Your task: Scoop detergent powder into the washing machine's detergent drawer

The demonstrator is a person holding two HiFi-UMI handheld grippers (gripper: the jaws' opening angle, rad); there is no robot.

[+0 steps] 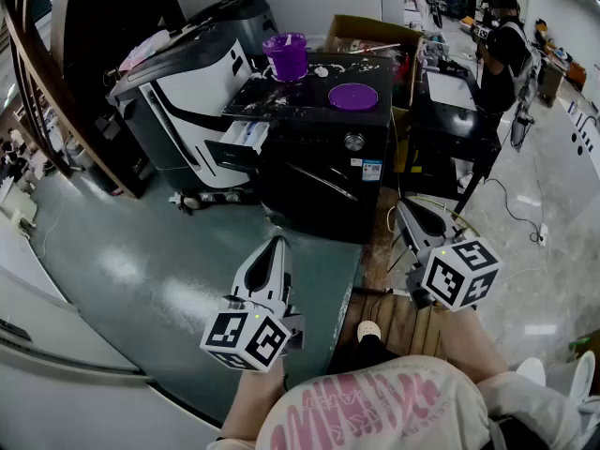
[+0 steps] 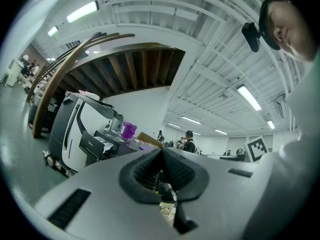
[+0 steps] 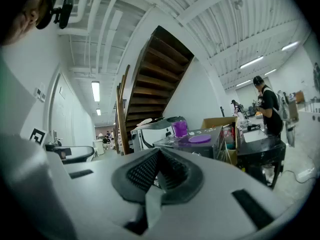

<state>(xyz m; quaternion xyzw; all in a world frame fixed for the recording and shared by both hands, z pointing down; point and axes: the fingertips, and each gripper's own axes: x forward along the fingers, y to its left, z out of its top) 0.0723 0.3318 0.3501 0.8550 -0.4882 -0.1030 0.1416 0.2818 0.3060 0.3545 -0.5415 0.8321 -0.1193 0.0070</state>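
Observation:
A black washing machine (image 1: 323, 153) stands ahead of me, its white detergent drawer (image 1: 246, 135) pulled out at the upper left corner. On its top sit a purple tub (image 1: 286, 56), a flat purple lid (image 1: 353, 96) and some spilled white powder (image 1: 265, 104). Both grippers hang low near my body, well short of the machine. My left gripper (image 1: 277, 243) is shut and holds nothing. My right gripper (image 1: 406, 206) is likewise shut and holds nothing. The right gripper view shows the tub (image 3: 180, 128) and lid (image 3: 199, 139) far off; the tub (image 2: 129, 129) also shows small in the left gripper view.
A white and black machine (image 1: 183, 92) stands left of the washer. A cardboard box (image 1: 370, 34) sits behind it and a black cart (image 1: 455, 125) to its right. A person (image 1: 502, 54) stands at the back right. Cables (image 1: 514, 212) trail on the floor. A wooden stair (image 1: 42, 92) rises at left.

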